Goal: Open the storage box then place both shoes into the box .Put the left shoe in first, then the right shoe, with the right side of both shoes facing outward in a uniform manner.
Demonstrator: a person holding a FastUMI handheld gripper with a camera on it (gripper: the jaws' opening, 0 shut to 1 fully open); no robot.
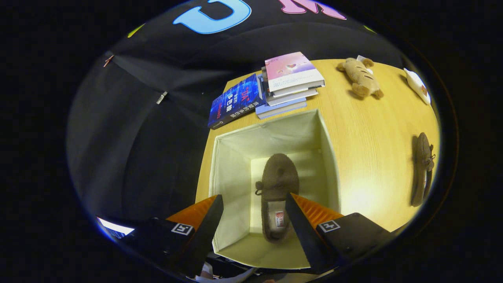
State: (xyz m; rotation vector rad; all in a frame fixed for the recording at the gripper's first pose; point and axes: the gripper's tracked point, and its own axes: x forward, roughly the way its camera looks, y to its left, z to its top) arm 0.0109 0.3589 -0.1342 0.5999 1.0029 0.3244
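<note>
Claw (253,204) hangs open and empty above the opened storage box (232,173). One shoe (277,188) lies on the box floor between its fingers. The second shoe (423,169) waits on the counter (369,129), well off to the right; judged half done.

Wooden table (365,141) is occupied by open storage box (235,165) centre, books (290,84) at 12 o'clock, plush toy (361,76) at 1, shoe (422,173) at 3.

My wooden desk (365,129), a stack of books (292,84) at its far edge with a pink cover on top, a dark blue book (235,101) lying just beside the stack, a brown plush toy (360,78) further along, a small white object (417,85) near the desk's far corner
</note>
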